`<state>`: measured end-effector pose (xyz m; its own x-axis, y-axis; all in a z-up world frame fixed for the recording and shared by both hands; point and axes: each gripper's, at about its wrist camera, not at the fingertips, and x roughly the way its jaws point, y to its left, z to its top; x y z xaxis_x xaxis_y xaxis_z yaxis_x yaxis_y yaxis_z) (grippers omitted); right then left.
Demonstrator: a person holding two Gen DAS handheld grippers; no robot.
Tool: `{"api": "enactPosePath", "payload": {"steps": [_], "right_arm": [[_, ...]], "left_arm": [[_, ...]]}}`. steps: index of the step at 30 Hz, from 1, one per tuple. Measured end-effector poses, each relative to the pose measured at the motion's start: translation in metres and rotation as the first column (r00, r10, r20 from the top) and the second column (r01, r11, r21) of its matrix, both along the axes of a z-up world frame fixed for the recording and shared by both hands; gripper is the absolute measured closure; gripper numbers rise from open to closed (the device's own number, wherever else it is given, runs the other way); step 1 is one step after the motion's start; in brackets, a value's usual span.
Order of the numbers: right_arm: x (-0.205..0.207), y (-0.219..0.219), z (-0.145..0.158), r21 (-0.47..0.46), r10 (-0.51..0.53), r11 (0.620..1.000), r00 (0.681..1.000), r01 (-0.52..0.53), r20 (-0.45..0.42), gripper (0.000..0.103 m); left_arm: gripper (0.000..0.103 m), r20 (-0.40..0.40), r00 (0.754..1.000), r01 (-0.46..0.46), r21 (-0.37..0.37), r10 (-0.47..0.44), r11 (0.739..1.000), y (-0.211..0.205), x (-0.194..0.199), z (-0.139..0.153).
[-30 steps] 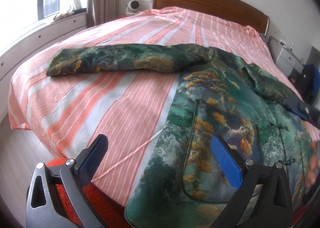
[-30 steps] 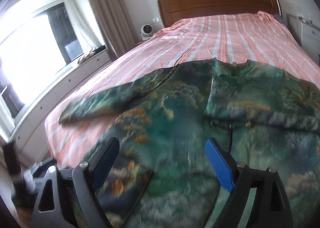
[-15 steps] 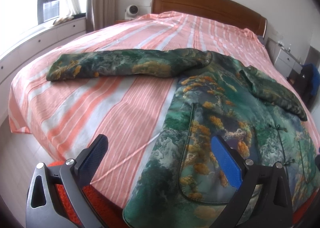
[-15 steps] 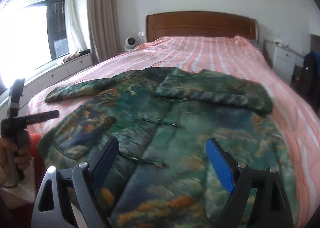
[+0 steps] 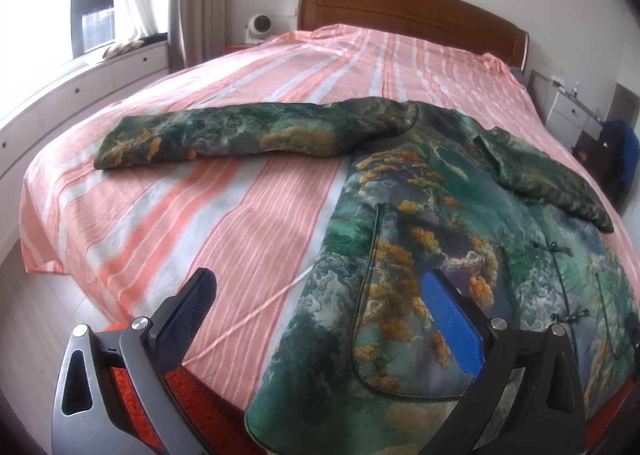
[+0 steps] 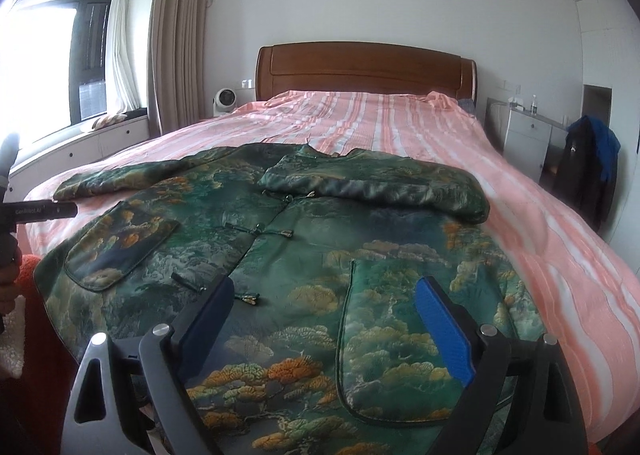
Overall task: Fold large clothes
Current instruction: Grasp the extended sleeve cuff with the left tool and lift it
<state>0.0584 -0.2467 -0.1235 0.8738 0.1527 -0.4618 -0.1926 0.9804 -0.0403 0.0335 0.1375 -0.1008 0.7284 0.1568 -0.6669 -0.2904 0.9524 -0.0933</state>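
Item one: a jacket (image 6: 304, 255), large and padded-looking, in a satin-sheen cloth printed with green landscape and orange-gold trees. We note dark piping around its rounded patch pockets and knotted frog fastenings down the front opening. It lies front-up across the foot end of the bed (image 6: 400, 127), its hem reaching the bed's near edge. One sleeve (image 5: 248, 135) stretches flat toward the window-side edge of the bed; the other sleeve (image 6: 380, 187) is folded across the chest.

Item two: the bed's cover, a crinkled cotton-like sheet in salmon-pink and pale grey stripes, with a curved, polished wooden headboard (image 6: 368, 67) at the far end.

Item three: the left gripper (image 5: 324, 311), dark metal frame with blue ribbed pads. We hold it above the jacket's near window-side corner, pointed up the bed, jaws spread wide, grasping nothing.

Item four: the right gripper (image 6: 332, 315), same build. We hold it over the jacket's lower front near the foot edge, jaws likewise spread apart and empty. Whether its fingers touch the cloth we cannot tell from this angle.

Item five: a small white fan (image 6: 225, 100) beside the headboard.
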Motion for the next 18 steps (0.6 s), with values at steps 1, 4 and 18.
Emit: {"api": "enactPosePath", "payload": {"steps": [1, 4, 18], "right_arm": [[0.000, 0.001, -0.001, -0.004, 0.002, 1.000, 1.000, -0.002, 0.001, 0.012], [-0.002, 0.003, -0.001, -0.012, 0.010, 1.000, 1.000, -0.010, 0.013, 0.012], [-0.004, 0.003, 0.002, -0.022, 0.009, 1.000, 0.999, -0.008, 0.033, 0.012]], "left_arm": [[0.000, -0.003, 1.000, 0.001, -0.002, -0.001, 1.000, 0.000, 0.000, 0.000], [0.000, -0.027, 0.999, 0.017, -0.036, -0.018, 0.999, 0.004, 0.006, 0.004], [0.001, -0.099, 0.980, -0.200, -0.502, 0.174, 0.842, 0.215, 0.079, 0.001]]}}
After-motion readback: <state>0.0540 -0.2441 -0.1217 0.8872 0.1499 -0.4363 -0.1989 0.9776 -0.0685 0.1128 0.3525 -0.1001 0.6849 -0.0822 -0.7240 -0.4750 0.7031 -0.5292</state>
